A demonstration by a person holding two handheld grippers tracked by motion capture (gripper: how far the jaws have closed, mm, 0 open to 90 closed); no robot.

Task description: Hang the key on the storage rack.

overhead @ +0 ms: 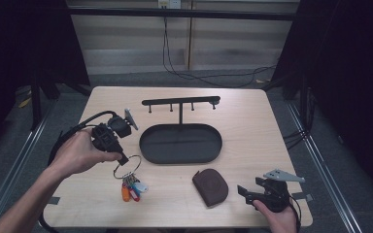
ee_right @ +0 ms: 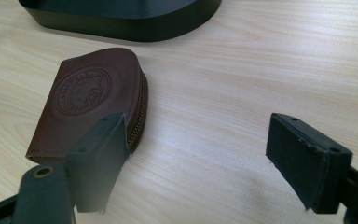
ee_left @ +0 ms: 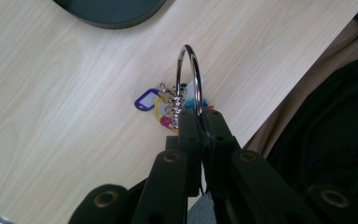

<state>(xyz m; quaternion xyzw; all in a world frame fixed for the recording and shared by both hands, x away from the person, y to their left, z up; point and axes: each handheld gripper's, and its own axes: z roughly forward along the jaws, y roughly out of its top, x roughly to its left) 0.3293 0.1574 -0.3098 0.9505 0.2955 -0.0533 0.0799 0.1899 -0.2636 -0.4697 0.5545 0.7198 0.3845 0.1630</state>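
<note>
The left gripper (overhead: 122,158) pinches a large metal ring (ee_left: 192,77) of coloured key tags (overhead: 132,188) near the table's (overhead: 252,121) front edge. The right gripper (ee_right: 200,154), jaws spread wide, sits beside a brown leather pouch (ee_right: 91,95), below the black oval tray (overhead: 180,143).

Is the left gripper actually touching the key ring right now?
Touching. The left gripper view shows the left gripper with jaws shut on the metal key ring.
</note>
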